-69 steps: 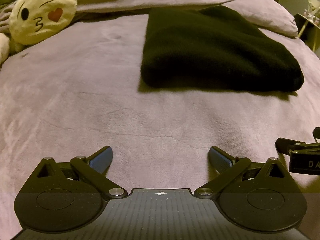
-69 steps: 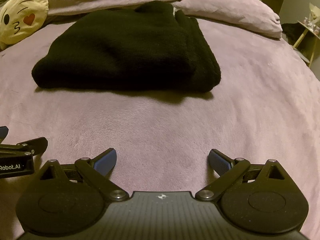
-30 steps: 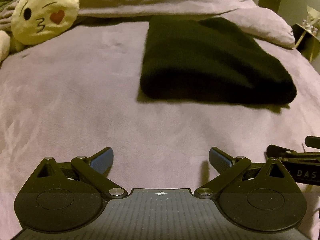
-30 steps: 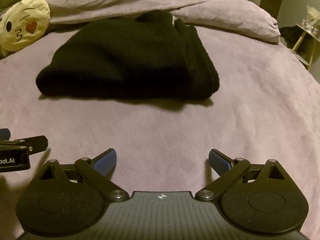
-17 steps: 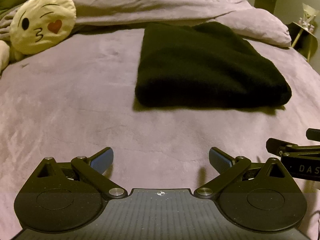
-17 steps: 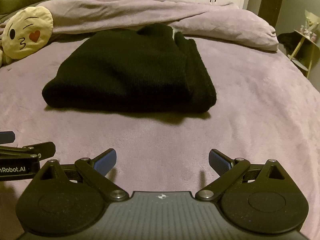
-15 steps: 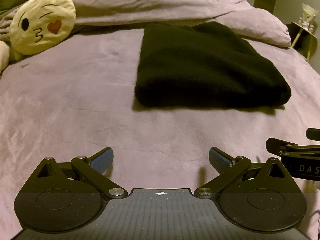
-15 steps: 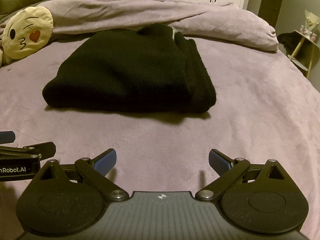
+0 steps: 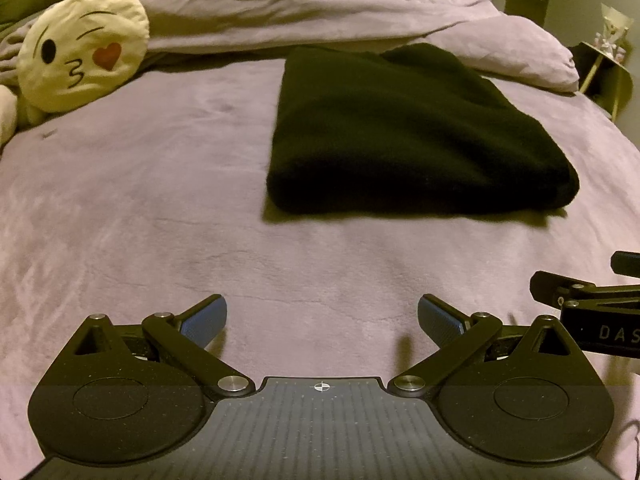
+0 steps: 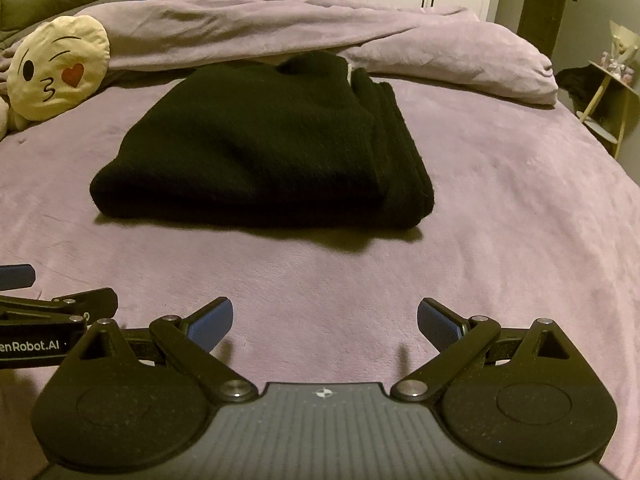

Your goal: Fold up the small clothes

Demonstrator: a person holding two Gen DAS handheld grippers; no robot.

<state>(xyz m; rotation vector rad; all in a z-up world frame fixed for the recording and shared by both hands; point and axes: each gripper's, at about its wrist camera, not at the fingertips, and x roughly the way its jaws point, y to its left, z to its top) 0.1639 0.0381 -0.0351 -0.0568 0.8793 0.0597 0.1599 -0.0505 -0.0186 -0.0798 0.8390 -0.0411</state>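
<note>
A black knit garment [image 9: 412, 136] lies folded into a thick rectangle on the purple bed cover [image 9: 140, 200]; in the right wrist view it [image 10: 264, 152] sits ahead, slightly left. My left gripper [image 9: 322, 316] is open and empty, low over the cover, well short of the garment's near edge. My right gripper [image 10: 325, 318] is open and empty too, beside the left one. Each gripper shows at the other view's edge.
A yellow kiss-face emoji pillow [image 9: 82, 50] rests at the far left. A bunched purple duvet [image 9: 320, 16] runs along the back, behind the garment. A small side table [image 10: 608, 92] stands off the bed's right side.
Both grippers have drawn back and tilted up a little, so the garment sits lower and farther in view. The garment has not moved. Both stay open.
</note>
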